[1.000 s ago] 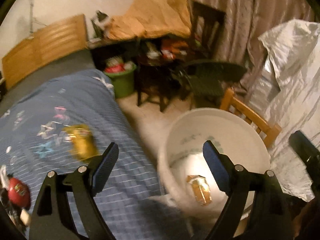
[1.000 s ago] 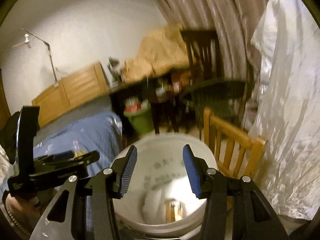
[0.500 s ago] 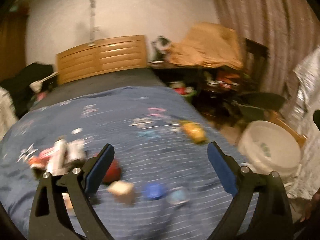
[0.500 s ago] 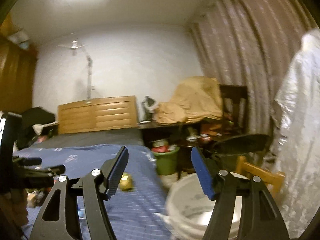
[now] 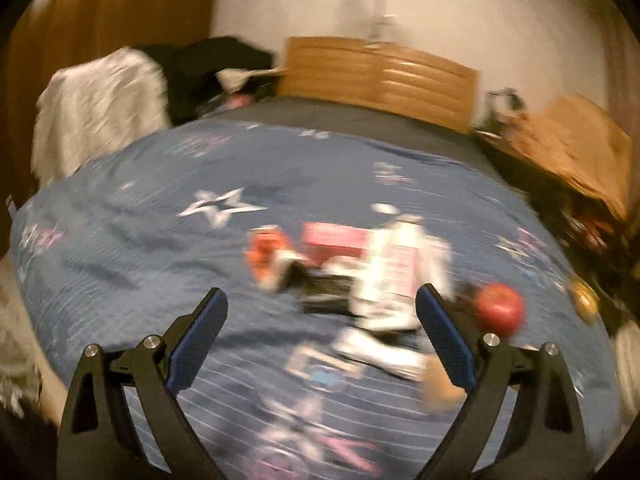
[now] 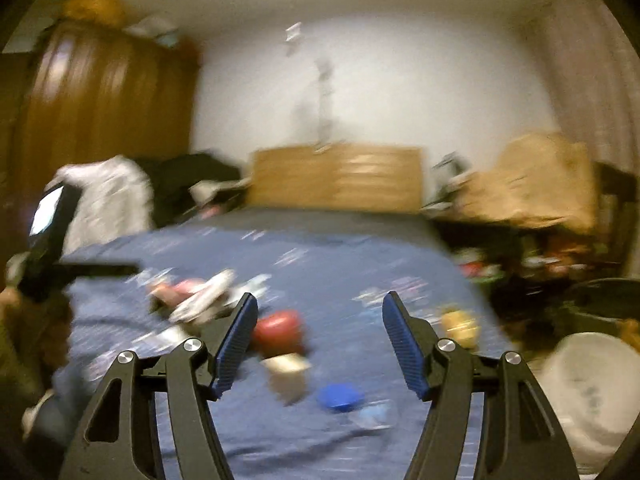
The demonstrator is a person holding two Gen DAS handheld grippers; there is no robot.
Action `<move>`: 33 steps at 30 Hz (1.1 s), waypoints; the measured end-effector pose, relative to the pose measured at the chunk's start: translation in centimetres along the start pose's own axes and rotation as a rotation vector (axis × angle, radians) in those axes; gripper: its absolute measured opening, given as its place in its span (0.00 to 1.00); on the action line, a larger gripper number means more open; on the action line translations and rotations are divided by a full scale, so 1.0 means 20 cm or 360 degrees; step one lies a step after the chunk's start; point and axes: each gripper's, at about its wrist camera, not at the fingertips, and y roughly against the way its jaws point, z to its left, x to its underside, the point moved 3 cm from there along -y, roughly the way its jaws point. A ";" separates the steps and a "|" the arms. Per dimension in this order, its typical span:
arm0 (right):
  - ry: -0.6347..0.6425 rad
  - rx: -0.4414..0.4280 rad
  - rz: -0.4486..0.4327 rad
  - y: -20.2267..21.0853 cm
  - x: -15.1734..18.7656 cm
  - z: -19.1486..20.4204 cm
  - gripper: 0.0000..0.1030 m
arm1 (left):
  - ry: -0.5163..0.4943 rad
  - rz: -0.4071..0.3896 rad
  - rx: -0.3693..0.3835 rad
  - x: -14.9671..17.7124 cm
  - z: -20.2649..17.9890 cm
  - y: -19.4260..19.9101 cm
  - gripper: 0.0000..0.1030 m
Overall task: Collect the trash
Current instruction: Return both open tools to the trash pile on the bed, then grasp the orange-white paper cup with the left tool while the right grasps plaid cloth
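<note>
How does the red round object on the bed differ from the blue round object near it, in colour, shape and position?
The red round object looks bulky and rounded, while the blue round object looks flat, like a lid. The red one lies close to the left finger of the right gripper; the blue one lies nearer the camera, below the gap between the fingers. Both rest on the blue bedspread, and both are blurred, so finer detail cannot be told.

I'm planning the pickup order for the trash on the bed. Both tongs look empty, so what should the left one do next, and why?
Probably lower the left tongs onto the white carton, then close. Their jaws stand wide open and empty, and the carton lies on the blue bedspread between and just beyond the tips. The frame is blurred, so steady first. The right tongs are open too.
</note>
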 end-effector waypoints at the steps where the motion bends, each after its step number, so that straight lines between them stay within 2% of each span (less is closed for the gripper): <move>1: 0.0014 -0.0098 0.0073 -0.08 0.01 0.09 0.56 | 0.0038 0.0018 -0.0019 -0.02 0.06 -0.02 0.89; 2: 0.0023 -0.0165 0.0129 -0.14 0.03 0.15 0.53 | 0.0089 0.0048 -0.0017 -0.04 0.12 -0.07 0.89; 3: 0.0037 -0.0264 0.0251 -0.25 0.05 0.25 0.52 | 0.0140 0.0083 0.0003 -0.07 0.18 -0.12 0.89; 4: 0.0038 -0.0288 0.0305 -0.31 0.07 0.29 0.47 | 0.0169 0.0111 0.0020 -0.08 0.20 -0.16 0.89; 6: 0.0009 -0.0304 0.0416 -0.46 0.11 0.38 0.45 | 0.0235 0.0200 0.0049 -0.12 0.27 -0.28 0.89; 9: -0.0089 -0.0242 0.0571 -0.68 0.14 0.42 0.45 | 0.0285 0.0271 0.0085 -0.14 0.29 -0.41 0.89; 12: -0.0137 -0.0190 0.0653 -0.78 0.17 0.32 0.45 | 0.0293 0.0342 0.0129 -0.14 0.26 -0.54 0.89; 16: -0.0185 -0.0136 0.0769 -0.91 0.21 0.27 0.45 | 0.0303 0.0394 0.0080 -0.13 0.26 -0.72 0.89; 21: -0.0369 -0.0200 0.0878 -1.04 0.27 0.13 0.45 | 0.0361 0.0533 0.0129 -0.09 0.27 -0.90 0.89; 22: -0.0414 -0.0237 0.0884 -1.06 0.28 0.12 0.42 | 0.0379 0.0524 0.0137 -0.08 0.28 -0.92 0.89; 23: -0.0430 -0.0262 0.0890 -1.07 0.29 0.11 0.30 | 0.0370 0.0503 0.0127 -0.08 0.28 -0.93 0.78; 24: -0.0435 -0.0283 0.0899 -1.08 0.30 0.11 0.22 | 0.0342 0.0501 0.0081 -0.07 0.28 -0.93 0.74; 26: -0.0444 -0.0302 0.0866 -1.05 0.29 0.11 0.17 | 0.0341 0.0483 0.0151 -0.08 0.28 -0.90 0.53; 29: -0.0461 -0.0328 0.0816 -0.99 0.27 0.10 0.15 | 0.0355 0.0476 0.0208 -0.08 0.29 -0.84 0.45; 30: -0.0458 -0.0333 0.0798 -0.97 0.26 0.10 0.15 | 0.0359 0.0461 0.0211 -0.09 0.30 -0.81 0.38; 31: -0.0457 -0.0335 0.0783 -0.94 0.25 0.10 0.14 | 0.0363 0.0447 0.0220 -0.09 0.31 -0.78 0.26; 33: -0.0455 -0.0337 0.0734 -0.85 0.21 0.09 0.14 | 0.0359 0.0384 0.0219 -0.09 0.33 -0.67 0.26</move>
